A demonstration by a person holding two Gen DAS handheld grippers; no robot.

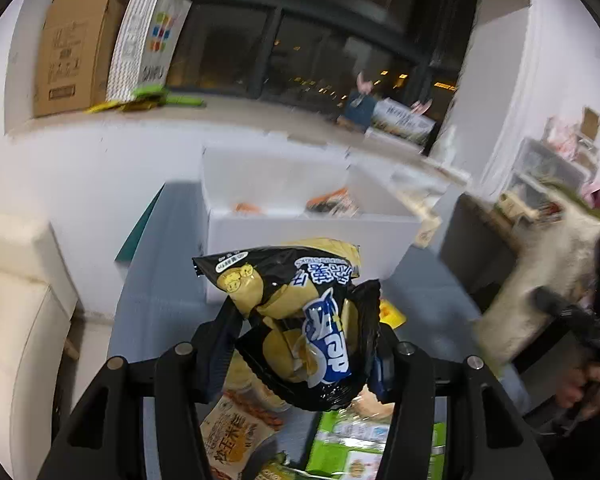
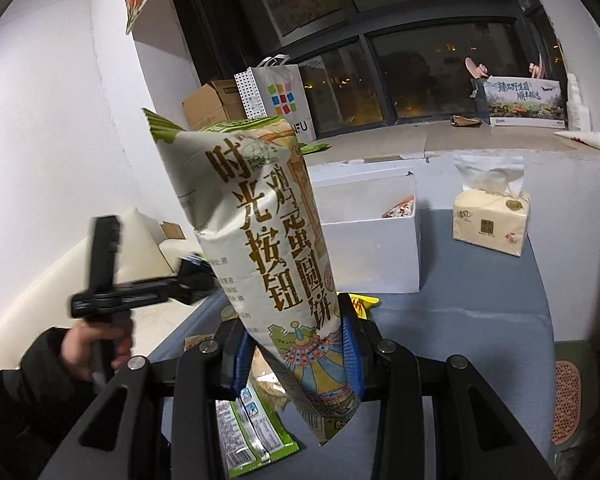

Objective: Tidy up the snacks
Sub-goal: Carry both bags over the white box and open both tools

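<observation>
My left gripper is shut on a black and blue chip bag, held above the blue-grey table. My right gripper is shut on a tall cream biscuit bag with gold lettering, held upright above the table. That bag and the right gripper show blurred at the right of the left wrist view. A white box with orange snack packs inside stands ahead; it also shows in the right wrist view. Several snack packs lie on the table under the left gripper.
A tissue pack sits on the table right of the box. A green pack lies under the right gripper. A cream sofa stands left of the table. A cardboard box and a paper bag stand on the windowsill.
</observation>
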